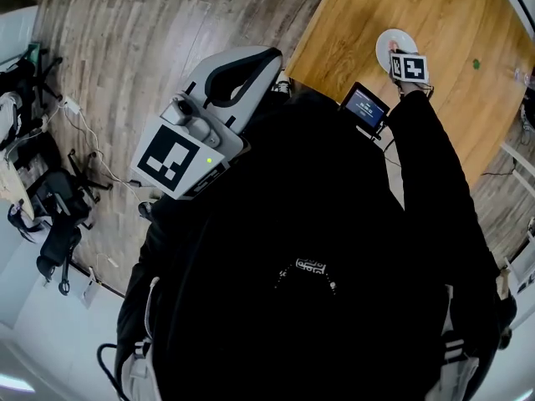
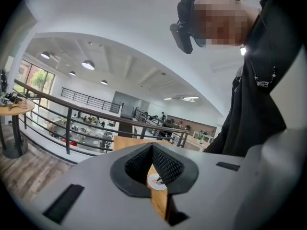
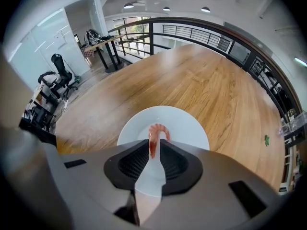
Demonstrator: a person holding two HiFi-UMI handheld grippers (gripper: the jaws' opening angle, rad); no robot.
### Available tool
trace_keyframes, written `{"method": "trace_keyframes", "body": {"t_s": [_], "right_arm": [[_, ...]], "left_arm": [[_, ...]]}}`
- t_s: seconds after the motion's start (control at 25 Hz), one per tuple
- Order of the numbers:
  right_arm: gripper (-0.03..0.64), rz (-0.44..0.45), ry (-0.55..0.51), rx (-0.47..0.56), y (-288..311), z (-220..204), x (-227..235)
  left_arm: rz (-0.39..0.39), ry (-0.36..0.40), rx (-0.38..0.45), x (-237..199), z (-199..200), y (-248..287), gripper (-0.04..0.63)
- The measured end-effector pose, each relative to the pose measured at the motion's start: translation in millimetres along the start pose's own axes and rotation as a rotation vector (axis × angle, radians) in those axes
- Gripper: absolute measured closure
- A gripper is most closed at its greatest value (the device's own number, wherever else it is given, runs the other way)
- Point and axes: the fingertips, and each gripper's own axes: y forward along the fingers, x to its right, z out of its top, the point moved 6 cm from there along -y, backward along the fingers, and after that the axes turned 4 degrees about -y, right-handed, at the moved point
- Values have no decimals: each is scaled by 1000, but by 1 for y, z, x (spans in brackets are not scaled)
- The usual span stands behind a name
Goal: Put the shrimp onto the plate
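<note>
A white plate lies on the wooden table. My right gripper hovers over its near side. In the right gripper view a pink curled shrimp is pinched at its tail between the jaws of the right gripper, and its body arches just above the plate. My left gripper is held up over the floor, away from the table. Its jaws are shut with nothing between them. Below their tips a small part of the plate shows.
A small screen device sits at the table's near edge. A tiny green object lies further right on the table. Office chairs and cables stand on the wood floor at left. A dark railing runs behind the table.
</note>
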Motion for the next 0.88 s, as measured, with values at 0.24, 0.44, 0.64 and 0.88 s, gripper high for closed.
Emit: {"method": "trace_keyframes", "body": {"t_s": [0.24,0.44,0.64,0.88], "right_arm": [[540,-5,109,135,-46,11,0],[540,9,206,311,-96,34,16],[543,67,215,539,-165,46,-17],[595,146,193,716,-238,66,-37]], "left_arm": [[-129,66,16,6,18,1,591],[-224,107,6,4,22,32,591],[-331,133,-14,5,11,38,591],[-378,116,-24,17,21,60,591]]}}
